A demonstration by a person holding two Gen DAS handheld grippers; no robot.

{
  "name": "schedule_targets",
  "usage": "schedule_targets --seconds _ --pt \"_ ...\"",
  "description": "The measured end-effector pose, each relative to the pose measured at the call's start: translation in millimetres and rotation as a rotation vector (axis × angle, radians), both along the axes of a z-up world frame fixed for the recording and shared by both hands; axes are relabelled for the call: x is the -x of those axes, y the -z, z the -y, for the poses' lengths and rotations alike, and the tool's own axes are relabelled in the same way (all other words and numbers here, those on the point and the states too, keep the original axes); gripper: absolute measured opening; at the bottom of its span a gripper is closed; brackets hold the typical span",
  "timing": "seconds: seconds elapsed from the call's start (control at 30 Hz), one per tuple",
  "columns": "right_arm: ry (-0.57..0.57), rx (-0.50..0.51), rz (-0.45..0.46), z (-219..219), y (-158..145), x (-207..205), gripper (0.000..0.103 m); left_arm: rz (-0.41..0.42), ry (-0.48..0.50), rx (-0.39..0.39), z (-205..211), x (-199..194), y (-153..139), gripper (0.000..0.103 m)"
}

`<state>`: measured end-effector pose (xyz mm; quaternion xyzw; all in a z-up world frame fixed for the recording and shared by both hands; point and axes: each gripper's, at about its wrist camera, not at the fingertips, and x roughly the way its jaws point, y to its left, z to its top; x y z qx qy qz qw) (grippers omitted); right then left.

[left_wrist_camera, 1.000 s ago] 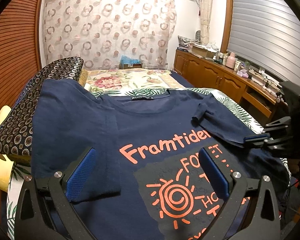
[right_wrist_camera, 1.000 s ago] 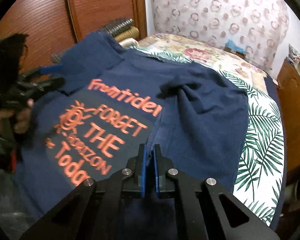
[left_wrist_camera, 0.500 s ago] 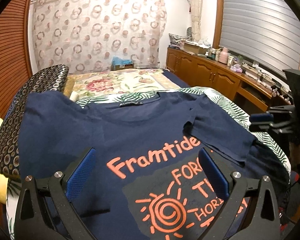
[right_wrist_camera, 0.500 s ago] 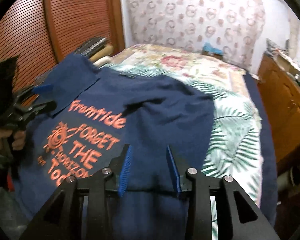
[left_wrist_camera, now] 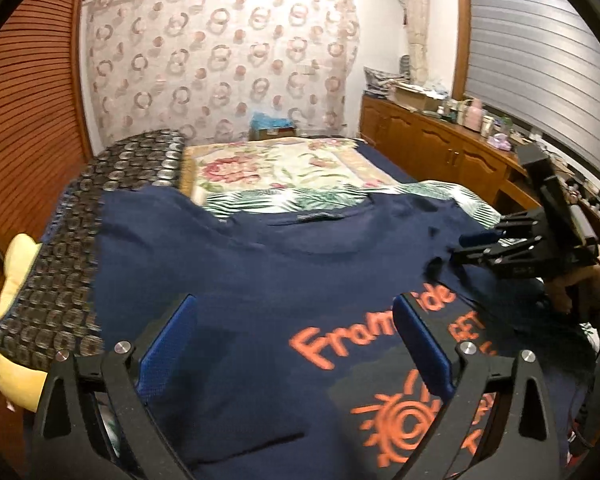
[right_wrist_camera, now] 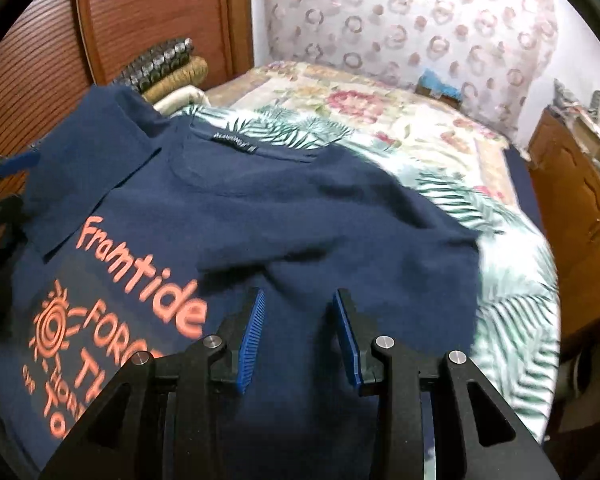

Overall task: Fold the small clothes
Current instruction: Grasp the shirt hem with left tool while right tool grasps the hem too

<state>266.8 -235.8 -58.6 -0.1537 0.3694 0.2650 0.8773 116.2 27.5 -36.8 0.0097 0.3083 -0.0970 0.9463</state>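
A navy T-shirt [left_wrist_camera: 284,280] with orange print lies face up on the bed; it also fills the right wrist view [right_wrist_camera: 300,216]. Both its sleeves are folded inward over the chest. My left gripper [left_wrist_camera: 296,344] is open and empty, just above the shirt's left side. My right gripper [right_wrist_camera: 298,332] is open and empty over the folded right sleeve; in the left wrist view it [left_wrist_camera: 466,246] hovers at that sleeve's edge. The left gripper's blue fingertip [right_wrist_camera: 18,160] shows at the left edge of the right wrist view.
The bed has a palm-leaf sheet [right_wrist_camera: 500,280] and a floral cover [left_wrist_camera: 284,168]. A dark patterned pillow [left_wrist_camera: 100,220] and a yellow cushion [left_wrist_camera: 12,280] lie left of the shirt. Wooden cabinets [left_wrist_camera: 452,152] run along the right; a wood panel wall [right_wrist_camera: 120,20] stands on the left.
My right gripper opened, let go of the shirt's right side and moved up toward the sleeve. My left gripper stayed open and shifted left along the shirt.
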Motion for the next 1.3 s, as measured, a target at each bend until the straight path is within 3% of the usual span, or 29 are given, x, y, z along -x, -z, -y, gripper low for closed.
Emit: schedule_targets --seconds 0.2,0.33,0.47,0.53,0.6,0.7,0.87,1.17,1.3 --pt "0.013 -0.016 -0.010 -29.1 -2.6 -39.6 0.037 0.009 -0.062 -0.021 -31.9 -2.7 -5.6 0.099" --pt "0.042 -0.082 -0.001 -23.0 -13.5 -50.1 0.037 0.011 -0.097 -0.028 -45.3 -8.0 -6.1 0.099" --pt "0.067 -0.077 0.021 0.5 -19.0 -44.5 0.037 0.009 -0.119 -0.027 -57.8 -16.4 -4.5 0.099" --pt "0.094 -0.076 0.029 14.5 -20.9 -44.6 0.049 0.011 -0.119 -0.039 -61.7 -22.9 -4.7 0.091" --pt "0.123 -0.077 0.029 28.8 -20.4 -46.5 0.055 0.004 -0.118 -0.048 -65.5 -29.2 -6.1 0.081" --pt "0.178 -0.058 0.022 49.1 -19.0 -51.3 0.055 -0.016 -0.117 -0.039 -73.9 -43.2 -8.2 0.065" --pt "0.239 -0.053 0.014 73.1 -9.5 -63.2 0.055 -0.026 -0.152 -0.061 -82.3 -58.6 -11.7 0.064" --pt "0.267 -0.095 -0.035 83.0 6.7 -79.0 0.055 -0.077 -0.167 -0.011 -107.9 -69.7 -9.6 0.064" --pt "0.269 -0.097 -0.019 77.2 9.8 -87.0 0.055 -0.116 -0.165 0.021 -115.9 -77.4 -4.1 0.050"
